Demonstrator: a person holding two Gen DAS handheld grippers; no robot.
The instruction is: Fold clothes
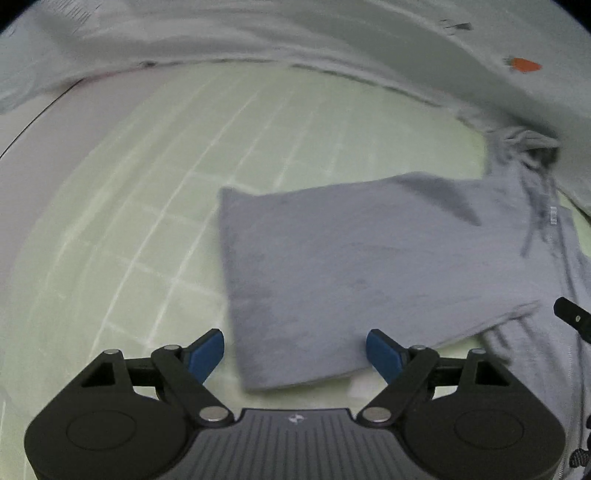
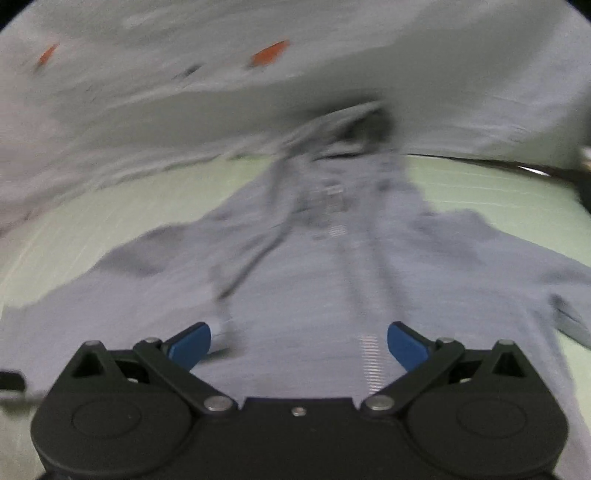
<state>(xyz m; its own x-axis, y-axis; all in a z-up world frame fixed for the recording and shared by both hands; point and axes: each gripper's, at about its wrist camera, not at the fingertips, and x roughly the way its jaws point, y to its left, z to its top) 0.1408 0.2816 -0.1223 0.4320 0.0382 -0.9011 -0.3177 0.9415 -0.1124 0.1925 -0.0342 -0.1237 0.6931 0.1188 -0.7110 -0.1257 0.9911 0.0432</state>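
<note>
A grey hooded sweatshirt (image 2: 314, 280) lies spread on a pale green mat (image 1: 155, 206) marked with a white grid. In the left wrist view one side of the sweatshirt is folded over into a flat panel with a straight edge, and the mat is bare beyond that edge. The hood (image 1: 524, 142) is bunched at the far end of the sweatshirt, with a drawstring (image 1: 532, 225) trailing down from it. In the right wrist view a zip (image 2: 369, 354) runs up the middle of the sweatshirt toward the hood.

Beyond the hood, a heap of light fabric (image 1: 332, 33) with small orange carrot prints (image 1: 522, 65) borders the mat's far edge.

The left gripper (image 1: 295, 354) hovers over the near edge of the folded panel, jaws spread wide, nothing between the blue pads (image 1: 207, 352).

The right gripper (image 2: 299, 345) is over the sweatshirt's front near the zip, jaws likewise wide and empty; this view is blurred.
</note>
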